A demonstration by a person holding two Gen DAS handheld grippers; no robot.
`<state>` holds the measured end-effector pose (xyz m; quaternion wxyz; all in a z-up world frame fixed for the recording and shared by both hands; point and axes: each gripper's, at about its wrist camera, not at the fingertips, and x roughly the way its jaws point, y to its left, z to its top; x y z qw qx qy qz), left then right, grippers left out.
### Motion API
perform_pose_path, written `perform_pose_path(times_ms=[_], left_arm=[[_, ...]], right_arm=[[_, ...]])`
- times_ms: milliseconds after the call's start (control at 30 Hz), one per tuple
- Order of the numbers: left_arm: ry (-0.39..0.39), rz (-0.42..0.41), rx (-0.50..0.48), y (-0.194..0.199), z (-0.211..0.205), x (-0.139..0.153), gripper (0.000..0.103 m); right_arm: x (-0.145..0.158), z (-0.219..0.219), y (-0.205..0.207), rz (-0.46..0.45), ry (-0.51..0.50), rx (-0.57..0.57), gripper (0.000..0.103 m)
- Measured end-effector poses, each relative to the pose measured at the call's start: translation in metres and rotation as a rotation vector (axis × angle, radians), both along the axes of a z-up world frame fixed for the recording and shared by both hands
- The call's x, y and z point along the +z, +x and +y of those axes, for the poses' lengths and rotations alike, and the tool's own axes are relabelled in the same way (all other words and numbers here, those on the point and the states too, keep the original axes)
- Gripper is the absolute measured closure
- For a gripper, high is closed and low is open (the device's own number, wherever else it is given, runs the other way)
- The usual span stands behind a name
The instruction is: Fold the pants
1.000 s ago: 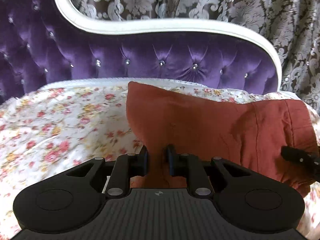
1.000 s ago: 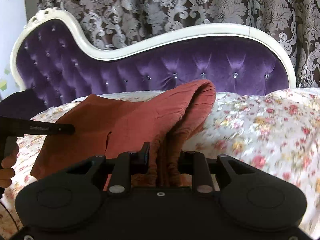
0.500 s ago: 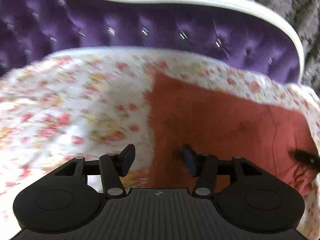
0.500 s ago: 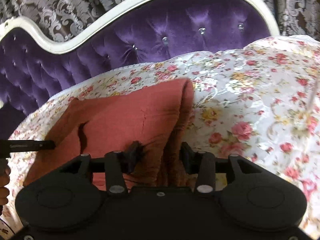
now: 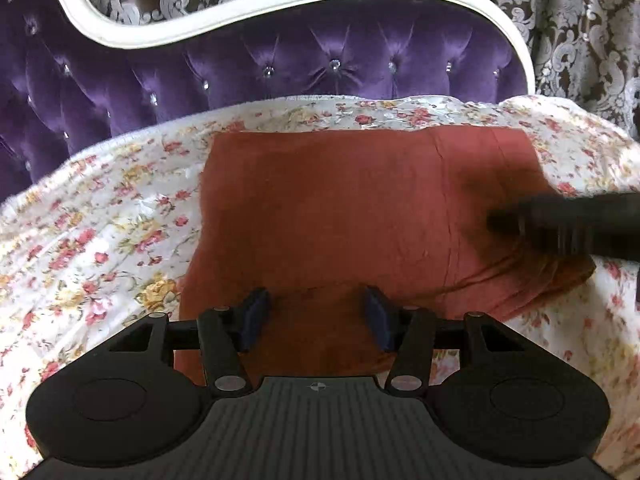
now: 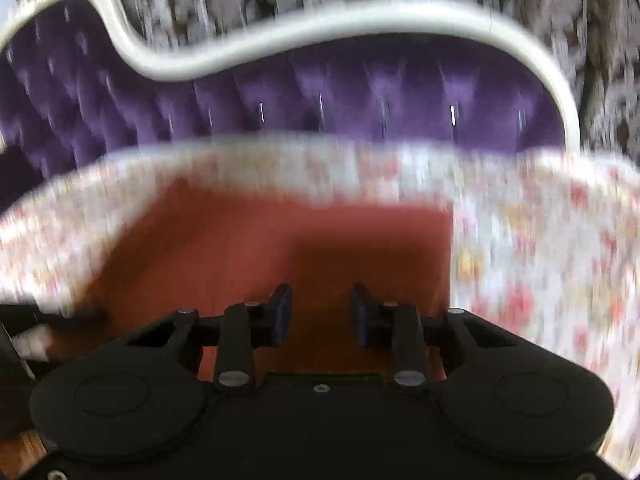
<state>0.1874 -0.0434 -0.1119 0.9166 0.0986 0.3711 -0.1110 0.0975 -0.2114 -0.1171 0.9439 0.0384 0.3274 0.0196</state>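
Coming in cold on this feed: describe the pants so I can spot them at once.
Find the purple tufted headboard with the white frame; below it spreads a white bedspread printed with small flowers. The rust-red folded cotton pants lie flat in its middle, the only plain, solid-coloured patch on the floral cloth.

The left gripper (image 5: 316,316) hangs with its jaws spread wide above the near edge of the rust-red pants (image 5: 340,216), gripping nothing. The pants lie folded flat on a floral bedspread (image 5: 100,232). At three o'clock the right gripper (image 5: 568,220) reaches in, blurred, over the pants' right part. A purple tufted headboard (image 5: 280,60) spans twelve o'clock.
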Motion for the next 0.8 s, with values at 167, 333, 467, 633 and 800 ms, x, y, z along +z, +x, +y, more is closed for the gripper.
perform_pose_path(times_ms=[167,333,467,633,800], left_arm=[[-0.021,0.023,0.037,-0.002,0.002,0.013,0.052],[-0.02,0.032,0.115,-0.02,0.014,0.026,0.052],[-0.034,0.061,0.159,-0.037,0.022,0.035,0.051],[-0.021,0.072,0.197,-0.062,0.027,0.042,0.039],[-0.025,0.069,0.184,-0.086,0.027,0.048,0.038]], right_arm=[[0.011,0.01,-0.028,-0.049,-0.069,-0.003,0.064],[0.033,0.007,-0.049,-0.039,0.015,-0.038,0.063],[0.037,0.015,-0.067,-0.016,0.033,-0.055,0.058],[0.047,0.023,-0.089,0.005,0.038,-0.069,0.048],[0.054,0.036,-0.106,0.007,-0.001,-0.075,0.045]])
